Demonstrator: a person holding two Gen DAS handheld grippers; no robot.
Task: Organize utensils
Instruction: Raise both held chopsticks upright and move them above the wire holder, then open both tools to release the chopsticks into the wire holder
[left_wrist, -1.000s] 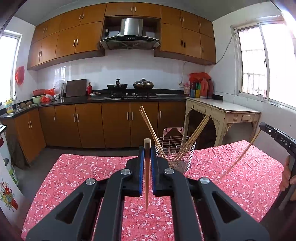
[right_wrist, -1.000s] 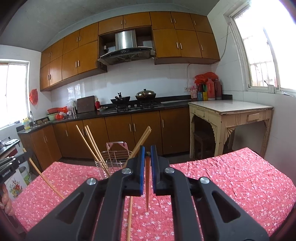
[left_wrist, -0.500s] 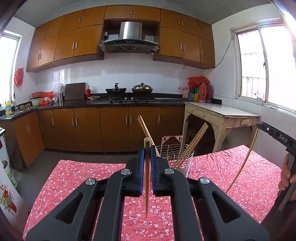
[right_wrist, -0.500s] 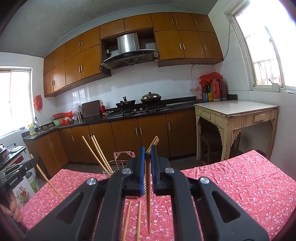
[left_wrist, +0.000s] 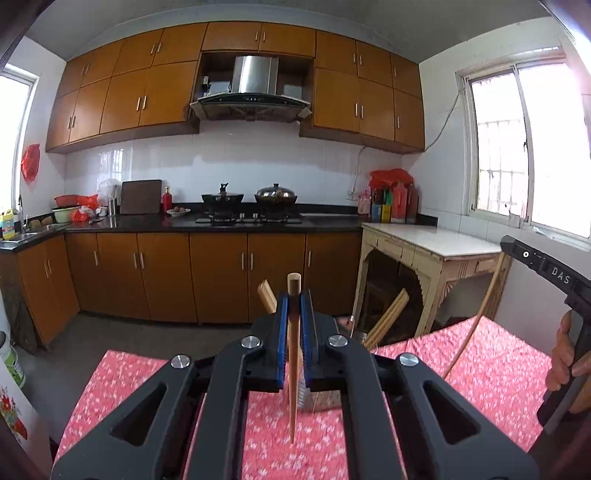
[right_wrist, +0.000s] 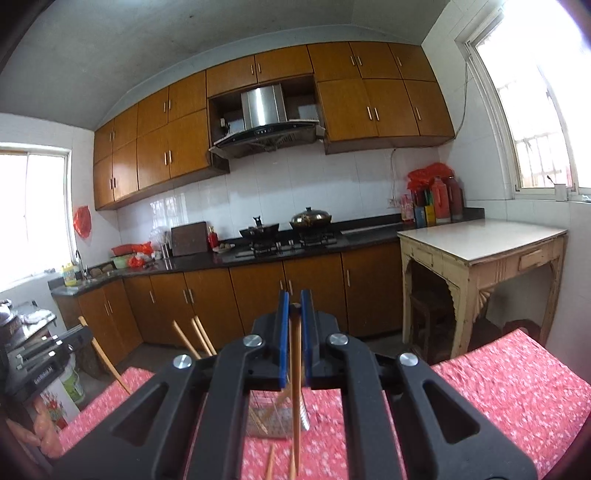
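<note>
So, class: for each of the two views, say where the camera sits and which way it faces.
Left wrist: on the left gripper, facing the kitchen stove wall; jaws clamp a wooden chopstick; a hand at right.
Right wrist: on the right gripper, facing likewise; jaws clamp another wooden chopstick.
Shared: the red floral tablecloth and wire mesh utensil holder.

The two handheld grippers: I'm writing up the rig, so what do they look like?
Both are alike: the left gripper and the right gripper have matte black angular linkage arms with triangular cut-outs, round silver bolts and blue pads lining the fingers. The right one's black body carries white lettering, "DAS" visible. No sleeves show.
</note>
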